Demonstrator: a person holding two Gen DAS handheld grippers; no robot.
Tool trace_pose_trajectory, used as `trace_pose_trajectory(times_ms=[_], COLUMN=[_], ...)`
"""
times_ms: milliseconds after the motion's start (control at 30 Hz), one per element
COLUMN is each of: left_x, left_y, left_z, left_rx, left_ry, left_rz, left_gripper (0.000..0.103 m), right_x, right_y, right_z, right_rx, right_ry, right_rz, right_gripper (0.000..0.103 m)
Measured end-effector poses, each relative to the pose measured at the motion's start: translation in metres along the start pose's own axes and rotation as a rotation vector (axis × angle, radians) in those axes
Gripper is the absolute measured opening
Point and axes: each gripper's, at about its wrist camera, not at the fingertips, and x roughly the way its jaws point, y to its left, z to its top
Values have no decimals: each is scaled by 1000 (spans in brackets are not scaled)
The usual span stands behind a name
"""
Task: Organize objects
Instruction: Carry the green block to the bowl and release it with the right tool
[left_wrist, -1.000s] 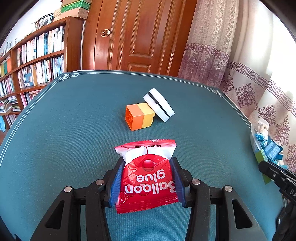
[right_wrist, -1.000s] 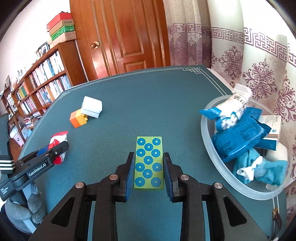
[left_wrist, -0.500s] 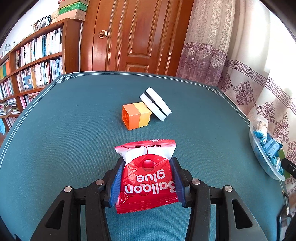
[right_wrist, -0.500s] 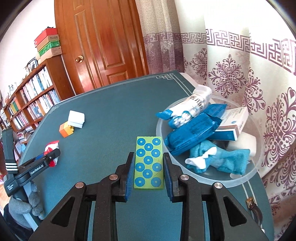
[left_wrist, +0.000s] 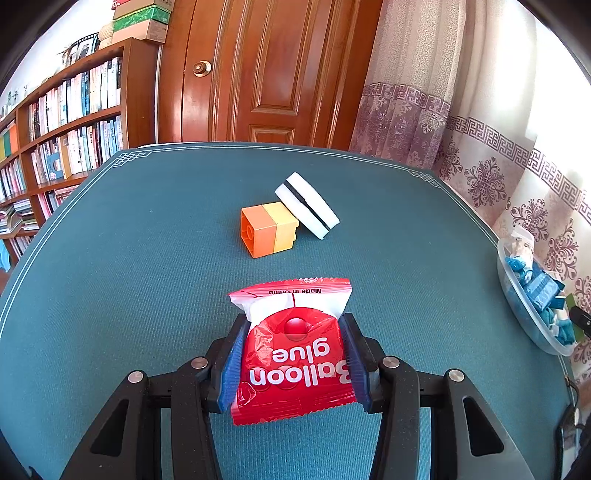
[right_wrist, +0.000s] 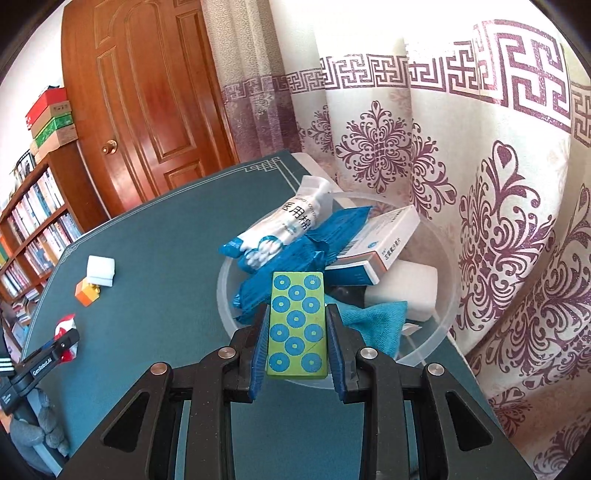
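The bench (left_wrist: 129, 266) is covered with a dark green-blue cloth and fills most of the room in front of me. At its right edge, near the patterned curtain (right_wrist: 498, 184), stands a clear round plastic bowl (right_wrist: 448, 295). Inside it lie a white bag of cotton swabs (right_wrist: 284, 225), blue packets (right_wrist: 295, 258), a white medicine box (right_wrist: 384, 243), a white block (right_wrist: 406, 295) and a blue cloth (right_wrist: 376, 321), all piled together.

The right gripper (right_wrist: 297, 332) is over the near rim of this bowl. Its blue fingers (right_wrist: 258, 347) are clenched on a green tile with blue dots (right_wrist: 297, 325), one on each long side, and the tile is held above the bowl's contents.

The left gripper (left_wrist: 293, 362) is lower, over the middle of the bench. Its fingers (left_wrist: 231, 365) are clenched on a red packet of balloon glue (left_wrist: 295, 362), which reaches out in front of them.

Beyond the packet, an orange and yellow block (left_wrist: 267, 229) lies on the cloth, and a small white case with a black stripe (left_wrist: 306, 210) leans against it, touching its yellow side.
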Motion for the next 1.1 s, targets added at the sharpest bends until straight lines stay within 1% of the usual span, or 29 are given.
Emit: trace_pose_trajectory(times_ms=[200, 400, 567, 700, 767, 833, 933, 1100], left_x=[1, 1, 1, 3, 2, 2, 1, -4], left_y=[-1, -1, -1, 0, -1, -2, -6, -18], left_z=[0, -1, -1, -2, -2, -2, -1, 0], left_rx=[4, 5, 7, 5, 7, 13, 25, 39], left_ry=[3, 4, 4, 5, 4, 2, -2, 5], left_rz=[3, 4, 5, 8, 10, 15, 21, -4], left_gripper=[51, 51, 51, 51, 51, 51, 51, 51], right_x=[20, 23, 19, 13, 8, 2, -7, -21], right_y=[-11, -9, -6, -8, -9, -10, -10, -12], right_z=[2, 3, -2, -5, -6, -7, -9, -17], right_rx=[-1, -33, -65, -62, -60, -61, -68, -72], right_ry=[16, 8, 5, 2, -6, -18, -34, -41], right_rz=[-26, -42, -68, -68, -67, -71, -73, -58], right_gripper=[30, 30, 31, 32, 34, 39, 42, 42])
